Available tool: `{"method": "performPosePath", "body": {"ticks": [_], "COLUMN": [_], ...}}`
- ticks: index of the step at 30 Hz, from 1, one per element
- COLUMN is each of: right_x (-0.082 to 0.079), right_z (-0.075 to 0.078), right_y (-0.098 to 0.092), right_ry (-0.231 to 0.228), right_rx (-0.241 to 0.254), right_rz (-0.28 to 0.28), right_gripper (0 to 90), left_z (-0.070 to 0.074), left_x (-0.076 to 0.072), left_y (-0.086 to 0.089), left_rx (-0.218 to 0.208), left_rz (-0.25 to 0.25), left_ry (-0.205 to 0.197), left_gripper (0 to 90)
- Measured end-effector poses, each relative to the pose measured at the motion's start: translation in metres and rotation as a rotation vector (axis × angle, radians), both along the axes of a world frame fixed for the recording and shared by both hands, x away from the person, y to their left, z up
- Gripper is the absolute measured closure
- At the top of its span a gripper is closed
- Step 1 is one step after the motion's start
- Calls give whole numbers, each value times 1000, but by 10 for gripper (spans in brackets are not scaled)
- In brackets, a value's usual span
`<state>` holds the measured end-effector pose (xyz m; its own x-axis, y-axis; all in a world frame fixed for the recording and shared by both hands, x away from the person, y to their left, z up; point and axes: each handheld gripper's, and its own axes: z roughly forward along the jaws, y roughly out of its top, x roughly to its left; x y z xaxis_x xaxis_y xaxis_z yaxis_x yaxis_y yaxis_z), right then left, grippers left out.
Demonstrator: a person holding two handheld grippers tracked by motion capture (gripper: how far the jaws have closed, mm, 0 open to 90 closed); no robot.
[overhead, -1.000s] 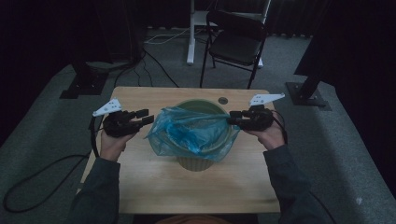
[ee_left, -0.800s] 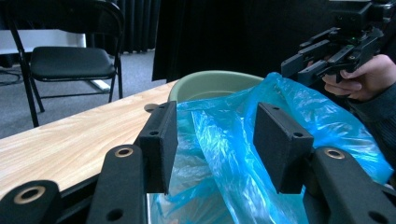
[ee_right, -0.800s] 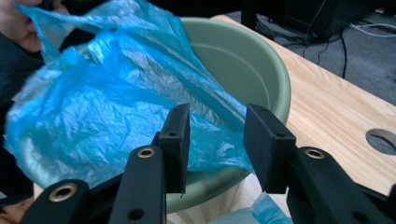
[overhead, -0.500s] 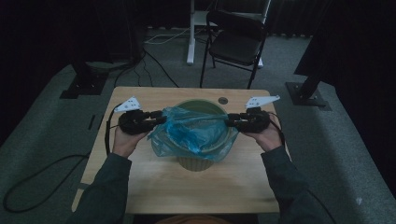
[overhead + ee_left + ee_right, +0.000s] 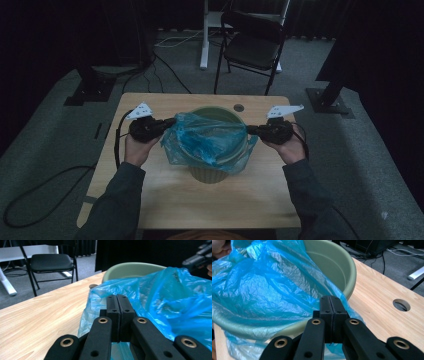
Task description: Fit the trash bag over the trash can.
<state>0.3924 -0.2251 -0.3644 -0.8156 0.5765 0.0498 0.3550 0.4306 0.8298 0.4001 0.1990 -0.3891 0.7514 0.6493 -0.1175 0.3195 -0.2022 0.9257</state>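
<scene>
Blue plastic bag over green bin; left claw, right claw each clamped on bag edge. No readable writing.

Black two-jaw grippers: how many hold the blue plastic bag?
2. The left gripper pinches the thin blue plastic bag at its left edge, the right gripper at its right edge.

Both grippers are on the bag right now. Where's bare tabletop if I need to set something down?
Bare table lies between the bin and the near edge, and in the far left corner. The middle is crowded: the bag spans from the left gripper to the right gripper.
</scene>
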Motion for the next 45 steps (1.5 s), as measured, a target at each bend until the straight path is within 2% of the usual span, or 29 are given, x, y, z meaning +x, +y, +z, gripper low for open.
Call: {"method": "performPosePath", "body": {"ticks": [5, 9, 17, 20, 23, 24, 28, 29, 34, 36, 37, 39, 45], "right_x": [-3, -5, 1, 5, 6, 6, 2, 2, 2, 3, 7, 10, 18], "right_z": [-6, -13, -25, -31, -33, -32, -21, -21, -4, -2, 0, 0, -3], "right_y": [-6, -10, -12, -9, -9, -10, -18, -18, -23, -23, -21, -17, -7], "right_ry": [22, 43, 71, 83, 94, 92, 53, 53, 6, 3, 15, 31, 53], "right_rx": [3, -21, -40, -94, -101, -99, -57, -57, 3, 17, 63, 93, 89], "right_rz": [10, 31, 19, 7, 5, 4, -13, -13, -37, -41, -28, -12, 2], "right_gripper": [900, 900, 900, 900, 900, 900, 792, 792, 745, 739, 711, 698, 689], "left_z": [-7, -11, -12, -13, -14, -14, -14, -14, -14, -14, -14, -14, -14], "left_x": [3, 4, 5, 7, 8, 8, 8, 8, 9, 9, 9, 10, 11], "left_y": [3, 3, 3, 2, 2, 1, 3, 3, 1, 0, -1, -2, -3], "left_rx": [-3, -4, 5, 1, 0, 2, -1, -1, -1, -2, 0, 5, -4], "left_rz": [22, 24, 32, 40, 41, 44, 47, 47, 49, 48, 47, 47, 45], "left_ry": [18, 29, 30, 33, 32, 31, 31, 31, 29, 30, 29, 28, 32], "left_gripper": [893, 893, 893, 893, 893, 893, 892, 891, 891, 890, 890, 890, 889]}}
